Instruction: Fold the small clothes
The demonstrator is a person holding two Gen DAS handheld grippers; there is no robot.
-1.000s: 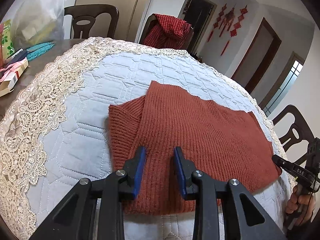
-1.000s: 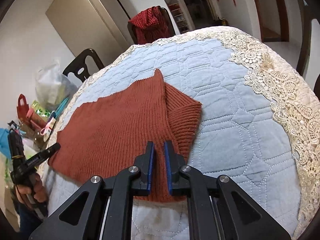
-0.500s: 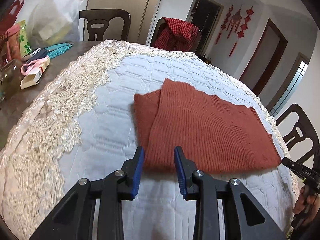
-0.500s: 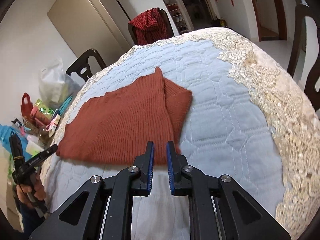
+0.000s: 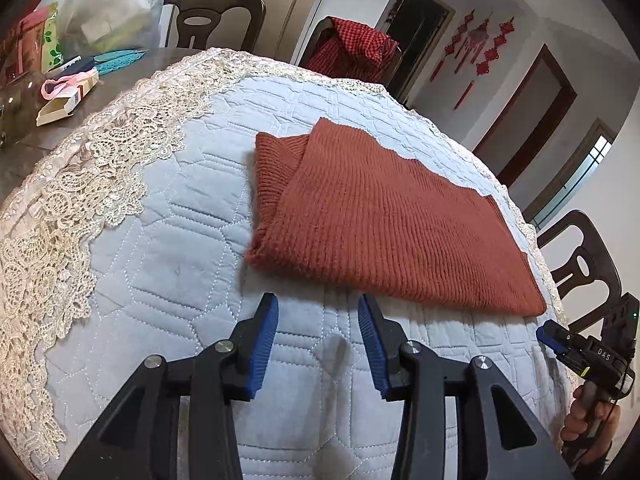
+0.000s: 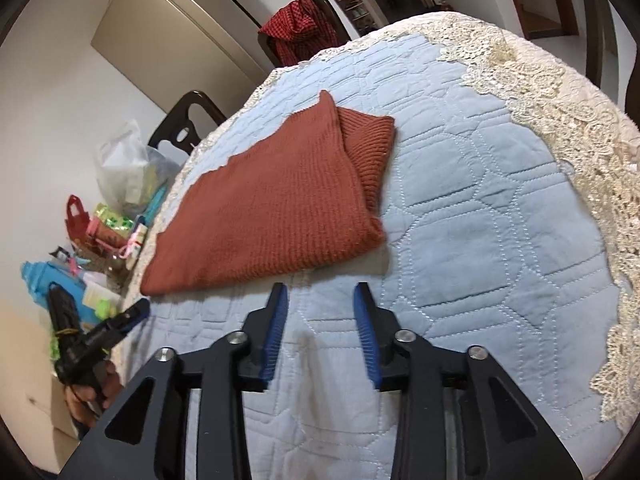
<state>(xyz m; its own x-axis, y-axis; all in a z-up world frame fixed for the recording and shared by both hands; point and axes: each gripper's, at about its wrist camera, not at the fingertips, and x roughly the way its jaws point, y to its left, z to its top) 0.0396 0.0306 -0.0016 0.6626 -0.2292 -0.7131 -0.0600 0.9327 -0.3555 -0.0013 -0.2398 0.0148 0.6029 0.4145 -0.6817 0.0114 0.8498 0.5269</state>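
Note:
A rust-red knitted garment [image 5: 380,216] lies folded flat on the blue quilted table cover [image 5: 168,248]; it also shows in the right wrist view [image 6: 276,204]. My left gripper [image 5: 318,304] is open and empty, hovering just short of the garment's near edge. My right gripper [image 6: 320,292] is open and empty, hovering just short of the garment's near edge on the other side. Each gripper shows in the other's view: the right one [image 5: 560,336], the left one [image 6: 132,312].
The cover has a cream lace border [image 5: 80,184] [image 6: 560,92]. Boxes, bags and clutter [image 5: 60,80] [image 6: 104,232] sit on the bare table end. Dark chairs [image 5: 212,20] stand around, one draped with a red checked cloth [image 5: 352,48] [image 6: 300,28].
Both grippers have pulled back off the garment toward the near table edge. The right gripper's jaws have opened wide; the left's have widened too. The garment lies folded.

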